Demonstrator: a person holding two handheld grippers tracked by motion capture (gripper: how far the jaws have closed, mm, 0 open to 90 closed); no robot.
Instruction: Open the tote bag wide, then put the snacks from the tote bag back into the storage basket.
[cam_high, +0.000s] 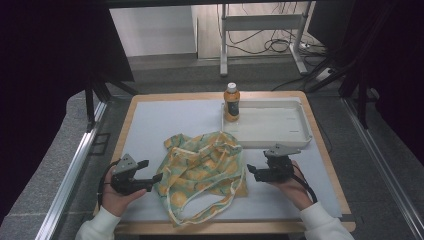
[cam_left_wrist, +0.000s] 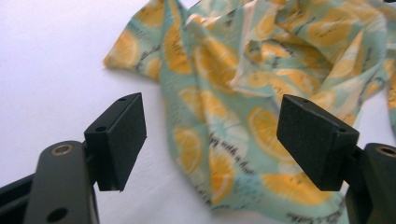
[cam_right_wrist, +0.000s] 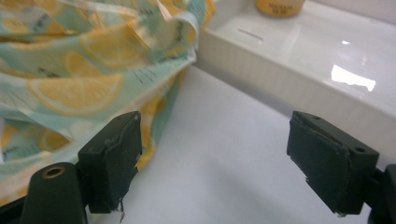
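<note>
Bare tabletop (cam_high: 150, 120) (beside crumpled bag (cam_high: 202, 165))

The person wears white sleeves with ribbed cuffs. The left gripper (cam_high: 150, 180) and the right gripper (cam_high: 251, 170) are black, each with a grey three-cornered plate on top and a black cable looping near the wrist. Their fingers (cam_left_wrist: 119, 135) are black rectangular blocks with small screw holes; brass-coloured rivets sit in the rounded links below.

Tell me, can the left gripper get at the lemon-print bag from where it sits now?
Probably yes. The left gripper sits open right at the edge of the lemon-print bag, which lies crumpled on the table, with nothing between them.
</note>
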